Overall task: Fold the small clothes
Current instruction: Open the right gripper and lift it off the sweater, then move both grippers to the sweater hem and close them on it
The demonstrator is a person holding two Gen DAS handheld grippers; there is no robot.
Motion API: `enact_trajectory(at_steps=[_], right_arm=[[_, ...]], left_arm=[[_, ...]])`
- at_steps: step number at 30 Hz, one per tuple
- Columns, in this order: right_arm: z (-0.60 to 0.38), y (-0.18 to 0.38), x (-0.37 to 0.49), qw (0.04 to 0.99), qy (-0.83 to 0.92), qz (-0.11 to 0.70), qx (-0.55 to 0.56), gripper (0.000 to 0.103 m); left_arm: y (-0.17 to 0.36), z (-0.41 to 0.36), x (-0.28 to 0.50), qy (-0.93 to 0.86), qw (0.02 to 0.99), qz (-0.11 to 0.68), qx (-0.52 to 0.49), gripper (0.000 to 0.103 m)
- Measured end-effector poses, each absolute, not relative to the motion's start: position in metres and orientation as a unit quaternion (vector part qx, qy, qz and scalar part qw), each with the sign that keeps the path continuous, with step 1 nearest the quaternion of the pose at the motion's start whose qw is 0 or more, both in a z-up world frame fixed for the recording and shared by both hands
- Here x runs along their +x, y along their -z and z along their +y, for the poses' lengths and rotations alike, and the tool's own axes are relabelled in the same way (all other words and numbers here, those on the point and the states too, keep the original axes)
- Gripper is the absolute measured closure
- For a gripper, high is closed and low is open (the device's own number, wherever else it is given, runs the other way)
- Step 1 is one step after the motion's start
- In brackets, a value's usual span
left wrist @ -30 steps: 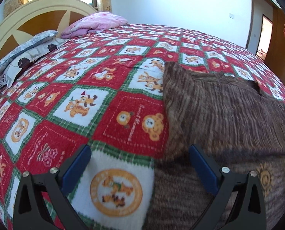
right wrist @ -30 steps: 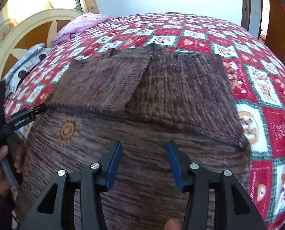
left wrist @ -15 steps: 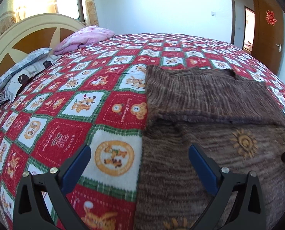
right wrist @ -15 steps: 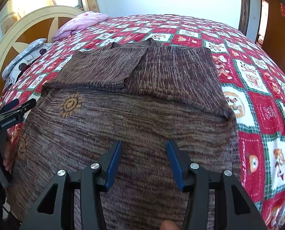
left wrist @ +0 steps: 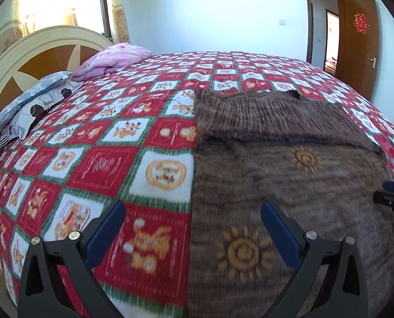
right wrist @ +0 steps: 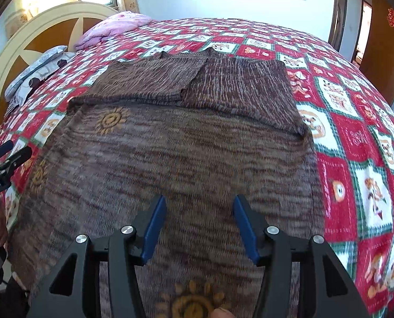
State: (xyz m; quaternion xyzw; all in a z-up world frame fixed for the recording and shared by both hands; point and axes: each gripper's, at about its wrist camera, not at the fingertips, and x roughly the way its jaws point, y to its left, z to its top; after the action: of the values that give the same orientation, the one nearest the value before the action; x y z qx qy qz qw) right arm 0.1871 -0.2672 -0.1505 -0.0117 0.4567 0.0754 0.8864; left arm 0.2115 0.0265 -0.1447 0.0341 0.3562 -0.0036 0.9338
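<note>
Brown sweater [right wrist: 186,145] lies spread beneath both open tongs [right wrist: 199,209].

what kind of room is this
Most likely a home bedroom: a large bed under a red cartoon-print blanket, a cream and brown headboard with pillows against it, and a wooden door in the far wall.
</note>
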Motion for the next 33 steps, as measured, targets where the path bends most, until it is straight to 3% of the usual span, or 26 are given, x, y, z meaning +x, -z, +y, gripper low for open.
enact_trajectory(at_steps=[21, 33], right_arm=[[-0.287, 0.141, 0.084, 0.881, -0.051, 0.471, -0.015, 0.048], [-0.325, 0.139, 0.02, 0.884, -0.003, 0.468, 0.01, 0.048]], left_arm=[[0.164, 0.034, 0.128, 0.064, 0.906, 0.415, 0.058, 0.0], [0.173, 0.041, 0.092, 0.089, 0.894, 0.435, 0.058, 0.015]])
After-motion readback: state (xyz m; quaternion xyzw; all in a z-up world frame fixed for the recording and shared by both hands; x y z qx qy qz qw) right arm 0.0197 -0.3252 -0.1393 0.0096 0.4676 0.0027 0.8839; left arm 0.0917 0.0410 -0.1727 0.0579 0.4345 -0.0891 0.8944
